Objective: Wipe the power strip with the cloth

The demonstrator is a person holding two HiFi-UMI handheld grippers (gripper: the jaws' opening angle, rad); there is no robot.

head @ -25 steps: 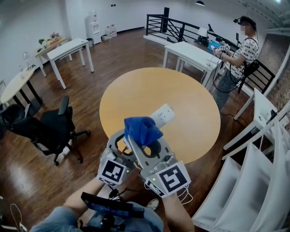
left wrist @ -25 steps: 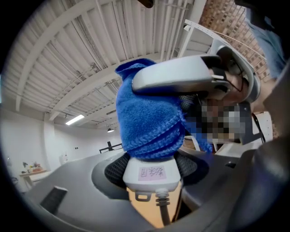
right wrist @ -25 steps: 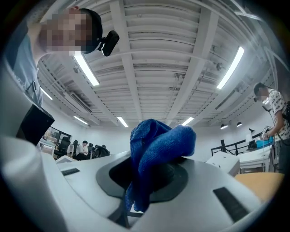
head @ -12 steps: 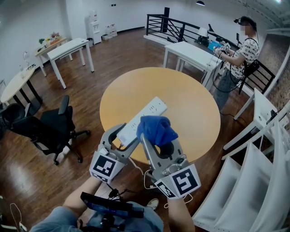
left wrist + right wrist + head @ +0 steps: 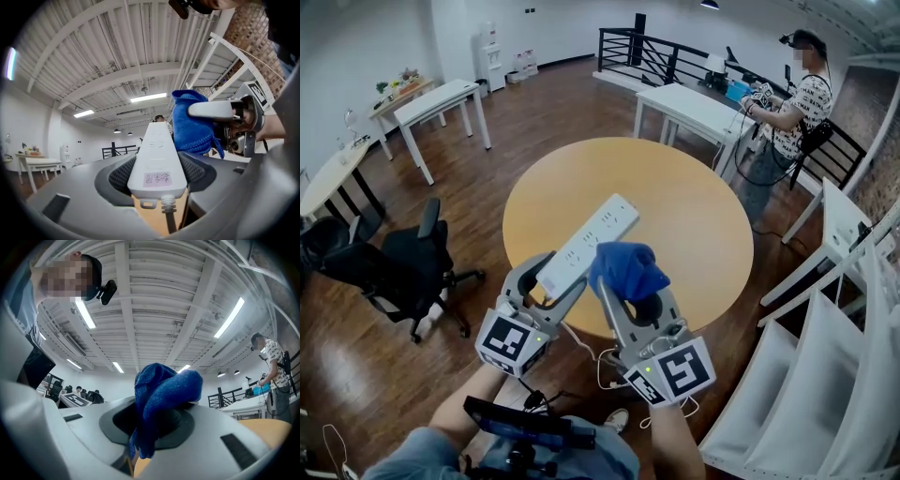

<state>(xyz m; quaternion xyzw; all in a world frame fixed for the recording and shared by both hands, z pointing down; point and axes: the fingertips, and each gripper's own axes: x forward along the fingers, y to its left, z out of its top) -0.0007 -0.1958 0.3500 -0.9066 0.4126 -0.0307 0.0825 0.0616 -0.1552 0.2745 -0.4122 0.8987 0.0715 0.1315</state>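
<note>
Left gripper [image 5: 547, 283] is clamped on the cord end of the white power strip [image 5: 591, 242], held aloft over the round table's [image 5: 694, 211] near edge, and right gripper [image 5: 624, 287] is clamped on the bunched blue cloth [image 5: 628, 262] just beside it; wiping pressure on the unsupported far end could lever the strip from the jaws.

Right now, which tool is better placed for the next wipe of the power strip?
Right, likely. The right tool is shut on the bunched blue cloth, close beside the long white plastic power strip; the left tool is shut on that strip's cord end, holding it.
</note>
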